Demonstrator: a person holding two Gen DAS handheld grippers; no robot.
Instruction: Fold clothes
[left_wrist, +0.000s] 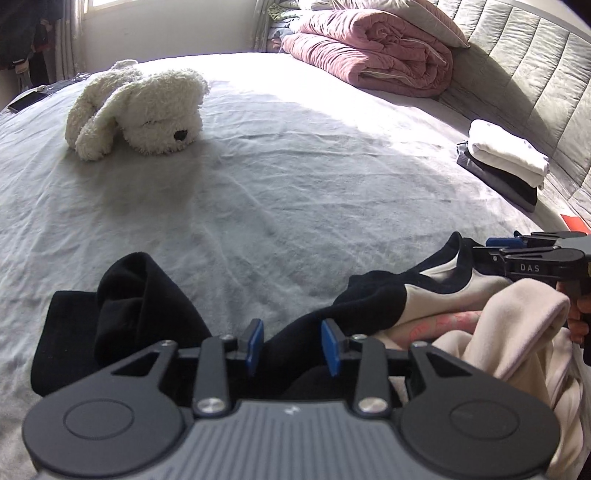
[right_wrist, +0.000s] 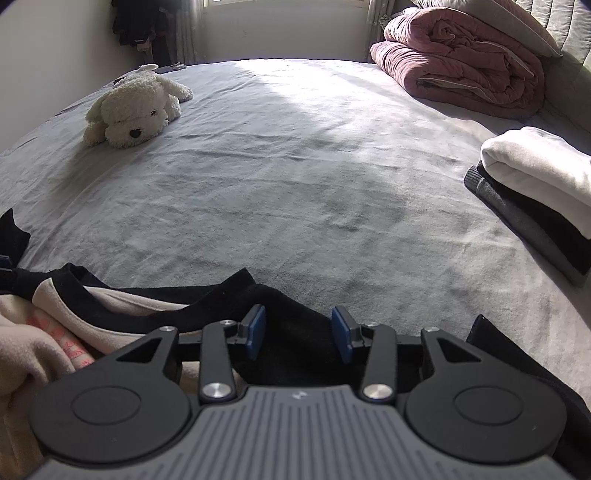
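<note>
A crumpled black and cream garment (left_wrist: 373, 299) with pink print lies at the near edge of the grey bed sheet (left_wrist: 277, 184). Its black sleeve (left_wrist: 144, 295) is bunched up to the left. My left gripper (left_wrist: 293, 347) hovers open over black fabric, its blue pads apart and pressing on nothing. In the right wrist view the same garment (right_wrist: 122, 314) spreads to the left, and my right gripper (right_wrist: 299, 334) stands open above its black cloth. That gripper also shows from the side at the garment's neckline (left_wrist: 491, 249), with a hand behind it.
A white plush dog (left_wrist: 140, 114) lies at the far left of the bed. A rolled pink quilt (left_wrist: 373, 51) sits at the back against the padded headboard (left_wrist: 524, 62). Folded white, black and grey clothes are stacked (right_wrist: 535, 195) on the right.
</note>
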